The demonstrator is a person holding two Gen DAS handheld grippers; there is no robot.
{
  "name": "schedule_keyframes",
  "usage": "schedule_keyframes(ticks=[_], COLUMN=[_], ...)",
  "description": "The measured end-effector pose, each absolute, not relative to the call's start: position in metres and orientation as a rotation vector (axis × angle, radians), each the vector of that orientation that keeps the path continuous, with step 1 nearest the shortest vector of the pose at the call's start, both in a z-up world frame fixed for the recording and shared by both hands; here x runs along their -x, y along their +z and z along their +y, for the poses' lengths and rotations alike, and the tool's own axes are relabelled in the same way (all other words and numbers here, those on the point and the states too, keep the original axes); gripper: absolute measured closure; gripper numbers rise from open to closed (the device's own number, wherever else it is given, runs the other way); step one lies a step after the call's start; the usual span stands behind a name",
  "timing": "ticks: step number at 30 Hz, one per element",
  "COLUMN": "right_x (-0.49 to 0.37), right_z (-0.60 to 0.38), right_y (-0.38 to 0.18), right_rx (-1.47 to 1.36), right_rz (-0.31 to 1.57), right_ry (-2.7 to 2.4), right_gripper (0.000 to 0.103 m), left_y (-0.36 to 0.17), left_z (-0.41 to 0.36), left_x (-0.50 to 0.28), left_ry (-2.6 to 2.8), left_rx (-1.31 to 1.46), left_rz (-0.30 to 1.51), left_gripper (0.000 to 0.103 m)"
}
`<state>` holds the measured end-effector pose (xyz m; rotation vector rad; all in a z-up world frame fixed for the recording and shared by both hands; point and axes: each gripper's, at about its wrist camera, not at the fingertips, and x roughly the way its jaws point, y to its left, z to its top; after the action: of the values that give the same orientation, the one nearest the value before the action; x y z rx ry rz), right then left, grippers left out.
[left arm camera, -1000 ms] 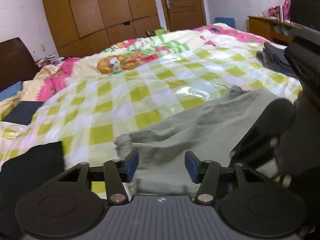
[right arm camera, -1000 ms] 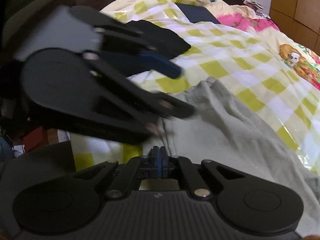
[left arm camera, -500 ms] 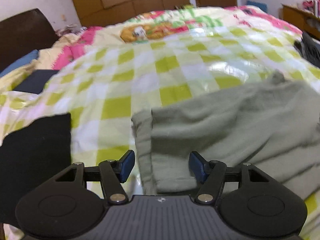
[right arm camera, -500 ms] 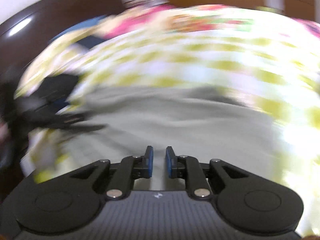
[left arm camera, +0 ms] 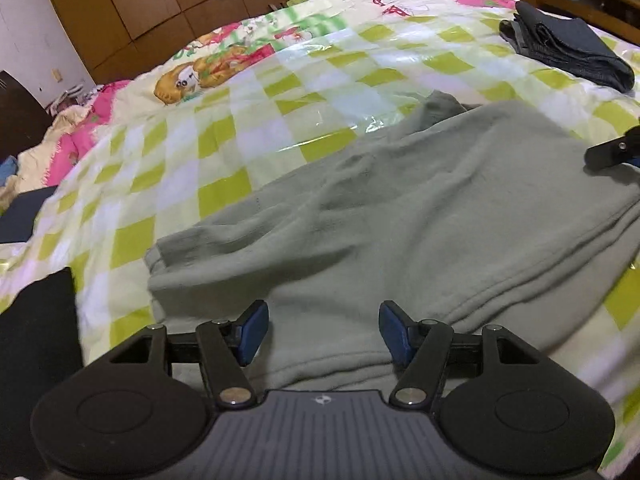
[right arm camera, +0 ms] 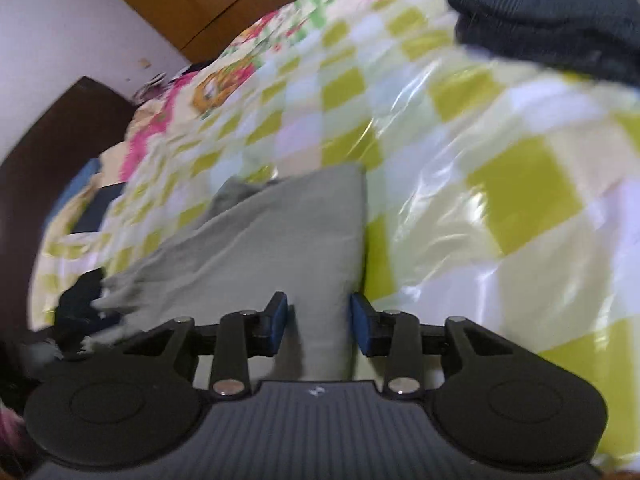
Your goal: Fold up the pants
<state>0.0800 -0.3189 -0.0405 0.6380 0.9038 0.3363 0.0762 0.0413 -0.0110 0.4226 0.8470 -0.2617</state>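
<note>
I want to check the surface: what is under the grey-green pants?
The grey-green pants lie on the yellow-green checked bed cover, which shows all around them. What is directly beneath the fabric is covered.

Pants point(left arm camera: 400, 216): matt grey fleecy cloth. Bedcover point(left arm camera: 248, 132): glossy plastic sheen.

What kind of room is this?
Most likely a home bedroom: a bed under a checked quilt, tall wooden wardrobes along the wall, and grey-green pants laid out for folding.
</note>
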Motion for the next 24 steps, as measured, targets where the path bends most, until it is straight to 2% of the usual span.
schedule_keyframes(ticks=[7, 8, 9, 13, 20, 23, 24], right_x=[-0.081, -0.085, -0.087, -0.094, -0.109, -0.113, -0.114], right_z=[-0.335, -0.337, -0.339, -0.346, -0.343, -0.338, -0.332], right_y=[-0.044, -0.05, -0.053, -0.061, -0.064, -0.075, -0.076], right_rx=[-0.824, -0.822, -0.81, -0.906, -0.933, -0.982, -0.987], right_rz=[0.853, 0.887, 0.911, 0.913, 0.901, 0.937, 0.938], right_ry=[0.473, 0.442, 0.422, 0.47, 0.553, 0.536, 0.548], right_gripper=[0.06, 0.06, 0.066, 0.058, 0.061, 0.072, 0.084], left_y=[-0.004, -0.004, -0.003, -0.008, -0.002, -0.002, -0.003], left_z=[0.014, 0.01, 0.008, 0.004, 0.003, -0.004, -0.008], left_x=[-0.087, -0.088, -0.089, -0.091, -0.092, -0.1, -0.101], left_ry=[-0.306, -0.313, -0.319, -0.333, -0.35, -0.354, -0.344], left_rx=[-0.484, -0.489, -0.487, -0.467, -0.462, -0.432, -0.433], left_rz=[0.814, 0.809, 0.804, 0.818, 0.796, 0.785, 0.779], left_gripper=[0.028, 0.028, 0.028, 0.028, 0.028, 0.028, 0.028])
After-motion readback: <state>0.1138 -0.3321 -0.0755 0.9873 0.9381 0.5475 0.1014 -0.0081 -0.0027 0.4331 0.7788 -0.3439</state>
